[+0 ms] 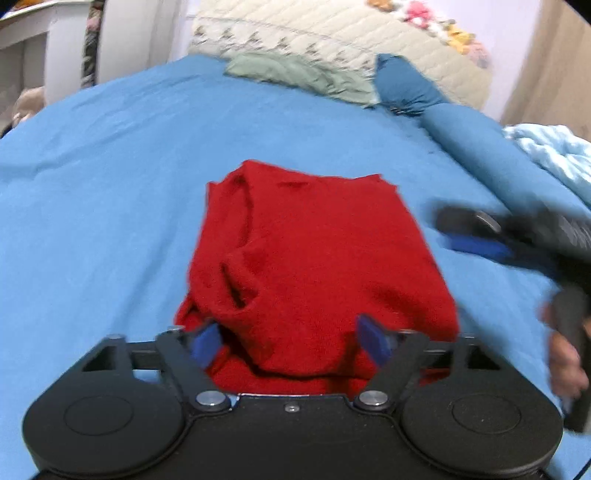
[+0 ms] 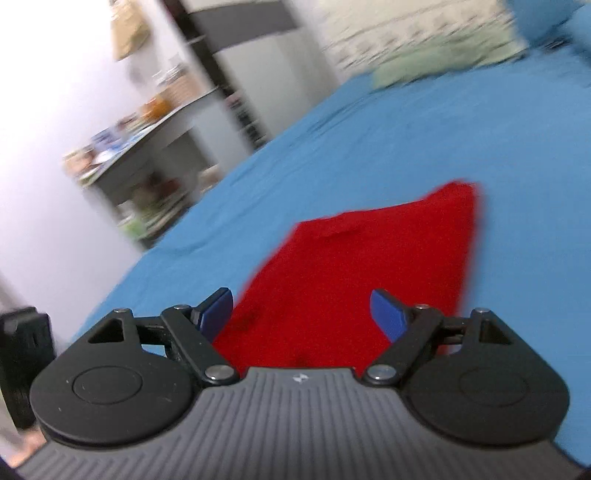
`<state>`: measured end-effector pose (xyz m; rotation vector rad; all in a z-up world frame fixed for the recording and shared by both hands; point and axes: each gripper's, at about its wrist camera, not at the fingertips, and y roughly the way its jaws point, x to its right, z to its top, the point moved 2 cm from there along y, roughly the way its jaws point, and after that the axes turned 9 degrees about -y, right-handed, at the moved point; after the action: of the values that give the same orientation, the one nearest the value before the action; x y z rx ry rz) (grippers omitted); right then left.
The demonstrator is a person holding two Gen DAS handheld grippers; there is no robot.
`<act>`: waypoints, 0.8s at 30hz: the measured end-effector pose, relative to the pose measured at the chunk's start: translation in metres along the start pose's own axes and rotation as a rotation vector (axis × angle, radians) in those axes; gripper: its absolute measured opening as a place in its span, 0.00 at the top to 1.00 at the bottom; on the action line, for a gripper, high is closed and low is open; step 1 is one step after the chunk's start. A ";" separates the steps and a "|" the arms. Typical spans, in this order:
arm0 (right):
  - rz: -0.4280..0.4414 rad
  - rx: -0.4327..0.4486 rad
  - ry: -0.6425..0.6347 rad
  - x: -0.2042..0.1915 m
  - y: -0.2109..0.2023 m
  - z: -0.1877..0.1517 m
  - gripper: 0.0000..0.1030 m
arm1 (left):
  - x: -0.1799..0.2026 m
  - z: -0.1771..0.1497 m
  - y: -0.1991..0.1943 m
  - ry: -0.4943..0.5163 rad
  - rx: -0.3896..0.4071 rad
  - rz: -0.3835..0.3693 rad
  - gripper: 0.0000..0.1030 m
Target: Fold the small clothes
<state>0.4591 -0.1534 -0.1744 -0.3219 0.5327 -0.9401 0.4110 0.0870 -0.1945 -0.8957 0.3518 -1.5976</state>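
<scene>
A red knitted garment lies folded in a compact block on the blue bed sheet. My left gripper is open and empty, its blue pads just above the garment's near edge. In the left wrist view the right gripper shows blurred at the garment's right side, held by a hand. In the right wrist view the garment lies right ahead of my right gripper, which is open and empty over its near edge.
A green cloth and a blue pillow lie at the bed's far end against a quilted cream headboard. A light blue blanket is at the right. A cluttered shelf stands beside the bed.
</scene>
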 end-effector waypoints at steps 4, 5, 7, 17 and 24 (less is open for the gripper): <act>-0.121 -0.002 -0.001 0.007 -0.038 -0.039 0.05 | 0.006 -0.005 -0.022 0.069 0.057 0.093 0.28; -0.135 -0.007 0.015 0.010 -0.043 -0.047 0.05 | 0.008 -0.007 -0.027 0.093 0.072 0.106 0.28; -0.139 -0.016 0.066 0.013 -0.050 -0.067 0.05 | 0.010 -0.009 -0.032 0.110 0.093 0.105 0.28; -0.165 -0.051 0.049 -0.002 -0.036 -0.089 0.05 | -0.005 -0.001 0.007 -0.002 0.029 0.064 0.71; -0.186 -0.073 -0.063 -0.022 -0.028 -0.094 0.05 | -0.003 0.019 -0.017 -0.025 0.166 0.024 0.94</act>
<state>0.3765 -0.1542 -0.2321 -0.4716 0.4861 -1.0876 0.4127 0.0986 -0.1711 -0.7809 0.2079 -1.5679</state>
